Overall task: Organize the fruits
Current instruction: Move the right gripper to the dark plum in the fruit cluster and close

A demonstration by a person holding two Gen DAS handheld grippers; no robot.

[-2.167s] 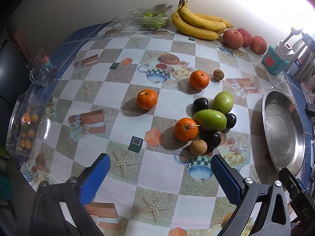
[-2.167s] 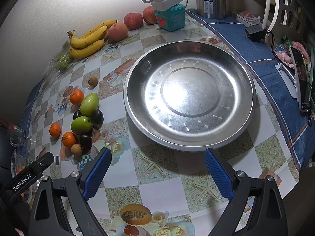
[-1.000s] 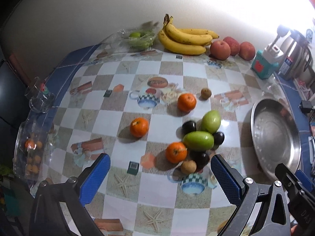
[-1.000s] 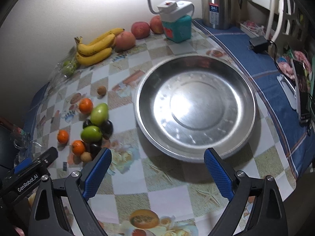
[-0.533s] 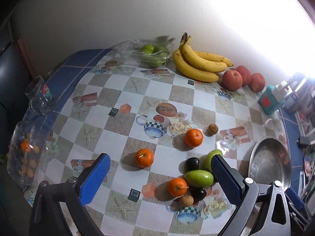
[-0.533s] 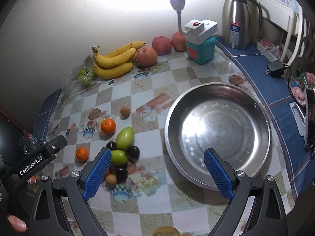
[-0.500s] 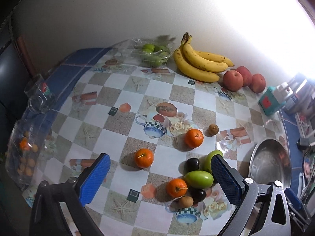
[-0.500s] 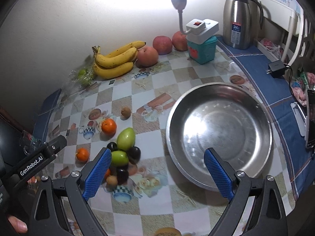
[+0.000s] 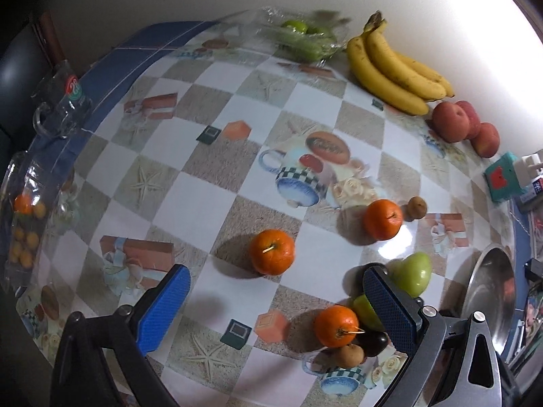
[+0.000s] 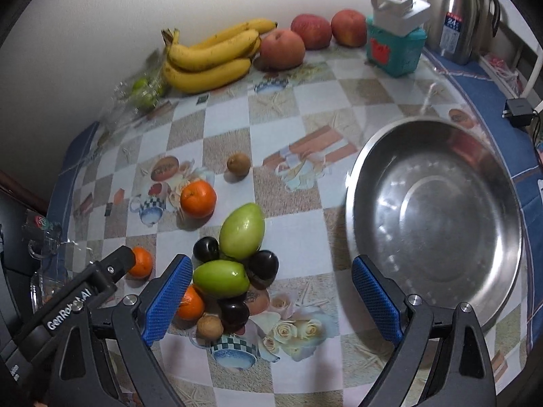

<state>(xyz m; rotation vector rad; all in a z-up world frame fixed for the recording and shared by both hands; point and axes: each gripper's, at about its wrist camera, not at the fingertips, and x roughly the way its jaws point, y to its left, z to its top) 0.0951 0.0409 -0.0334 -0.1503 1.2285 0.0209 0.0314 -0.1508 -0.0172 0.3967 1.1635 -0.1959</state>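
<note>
Left gripper (image 9: 276, 305) jaws apart, empty; lone orange (image 9: 272, 251) on tabletop (image 9: 190, 200) ahead between them. Right gripper (image 10: 271, 296) jaws apart, empty; fruit cluster (image 10: 234, 264) by left jaw, steel basin (image 10: 437, 220) right.

tablecloth (image 10: 281, 129) is a white and beige check with starfish, teacups, roses and gift boxes printed on it, blue border along the edges. Yellow bananas (image 10: 210, 57) and red peaches (image 10: 310, 32) sit at the far edge, three oranges (image 9: 272, 252) bright orange, two mangoes (image 10: 241, 230) green, plums (image 10: 262, 264) near black, bowl (image 10: 437, 217) shiny silver, gripper pads (image 9: 164, 307) blue with a fine grid texture
</note>
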